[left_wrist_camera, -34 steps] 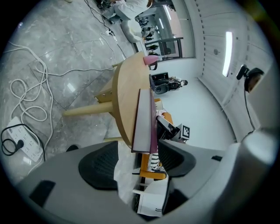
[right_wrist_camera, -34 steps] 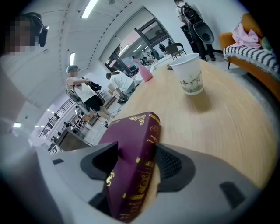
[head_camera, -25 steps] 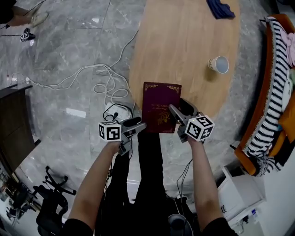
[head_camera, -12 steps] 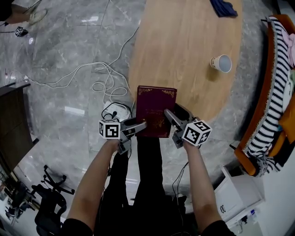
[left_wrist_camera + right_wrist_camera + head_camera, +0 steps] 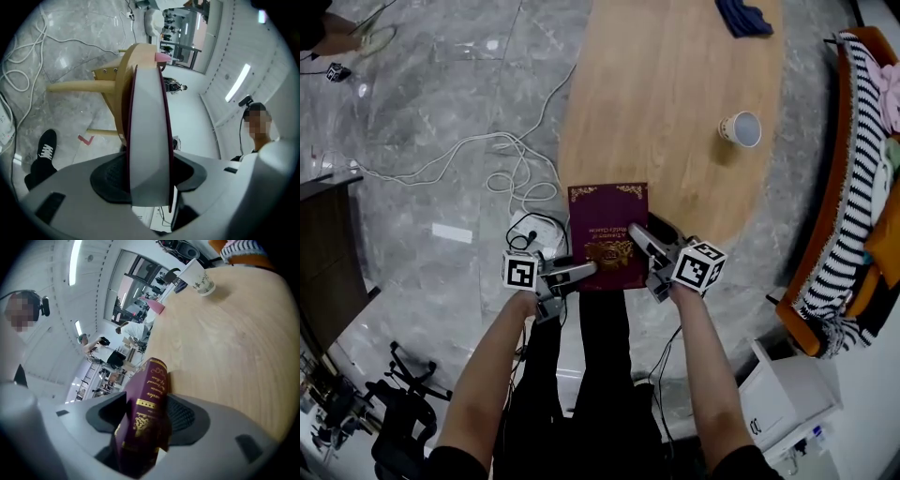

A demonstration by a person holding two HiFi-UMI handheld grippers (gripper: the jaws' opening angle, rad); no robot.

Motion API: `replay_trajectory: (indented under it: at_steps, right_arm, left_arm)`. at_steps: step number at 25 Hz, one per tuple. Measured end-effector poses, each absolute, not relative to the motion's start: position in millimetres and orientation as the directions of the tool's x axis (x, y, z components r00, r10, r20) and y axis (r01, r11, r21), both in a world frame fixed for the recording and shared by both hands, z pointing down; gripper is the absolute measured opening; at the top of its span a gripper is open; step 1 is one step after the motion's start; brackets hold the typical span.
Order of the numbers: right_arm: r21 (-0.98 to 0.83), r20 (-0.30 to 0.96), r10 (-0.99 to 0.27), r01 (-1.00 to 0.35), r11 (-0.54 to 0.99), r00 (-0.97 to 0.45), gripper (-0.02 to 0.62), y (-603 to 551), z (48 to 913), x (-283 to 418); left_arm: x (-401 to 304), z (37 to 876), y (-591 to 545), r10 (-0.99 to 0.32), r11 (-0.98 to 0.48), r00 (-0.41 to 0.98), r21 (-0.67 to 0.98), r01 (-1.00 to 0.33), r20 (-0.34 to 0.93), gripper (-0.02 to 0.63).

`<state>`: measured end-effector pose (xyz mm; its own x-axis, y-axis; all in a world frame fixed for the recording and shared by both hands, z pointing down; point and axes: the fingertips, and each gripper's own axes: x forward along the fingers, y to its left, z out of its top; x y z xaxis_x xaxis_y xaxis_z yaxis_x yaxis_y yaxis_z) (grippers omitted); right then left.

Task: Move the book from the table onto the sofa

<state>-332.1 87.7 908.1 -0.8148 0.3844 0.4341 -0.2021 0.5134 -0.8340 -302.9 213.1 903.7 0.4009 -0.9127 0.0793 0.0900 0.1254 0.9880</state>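
Maroon with gold tooling on its cover, the book [image 5: 607, 230] is held from both sides at the near end of the oval wooden counter [image 5: 675, 94]. Its far part lies over the wood and its near part reaches past the rim, above the person's dark trouser legs. Whether the far edge rests on the wood cannot be told. The left tool [image 5: 581, 272] comes in from the book's near left corner. Its jaws have just been closing, and its own view shows the pale page edge standing between the two dark pads, with the covers against them. The right tool [image 5: 639, 236] comes in from the right side, tilted downward. Its own view shows the gilt-lettered spine clamped between its pads, the volume leaning a little in the grip. Farther along the counter a paper cup [image 5: 743, 128] lies on its side, well apart from the book, and a dark blue cloth [image 5: 745, 16] sits at the far end. The sofa [image 5: 821, 244], orange-framed, stands off to the right with a black-and-white striped blanket [image 5: 860, 141] draped over it. A white cable [image 5: 487, 150] loops across the grey marble floor [image 5: 422, 234] on the left.
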Motion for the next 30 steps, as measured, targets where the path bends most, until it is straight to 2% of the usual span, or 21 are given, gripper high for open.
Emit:
replay_trajectory:
  at_steps: [6,12,13,15,20,30]
  right_arm:
    - [-0.91,0.331,0.434,-0.162,0.382,-0.838,0.306,101.9,875.2,-340.8]
    - [-0.991,0.126,0.526,-0.078,0.112,-0.841,0.322,126.3,814.7,-338.7]
    - [-0.995,0.088,0.535,-0.055,0.079,-0.841,0.314,130.6,800.0,-338.2]
    - [-0.999,0.044,0.536,-0.027,0.039,-0.843,0.23,136.3,774.8,-335.2]
    - [-0.999,0.012,0.535,0.007,0.033,-0.845,0.224,160.7,722.6,-328.5]
    - [-0.996,0.046,0.605,0.007,0.085,-0.795,0.222,264.6,635.3,-273.9]
  left_arm:
    - [-310.0,867.5,225.2,-0.926,0.06,0.376,0.995,0.082,0.025,0.225]
    - [-309.4,812.6,238.0,-0.914,-0.002,0.405,0.999,0.045,-0.02,0.227]
    - [-309.0,802.0,240.7,-0.912,-0.006,0.409,0.999,0.034,-0.02,0.227]
    - [-310.1,781.1,245.3,-0.912,-0.013,0.41,1.0,0.016,-0.018,0.227]
    - [-305.1,732.4,269.1,-0.902,-0.012,0.432,1.0,-0.018,-0.003,0.227]
    - [-234.8,642.7,372.7,-0.9,-0.004,0.435,1.0,-0.001,-0.003,0.227]
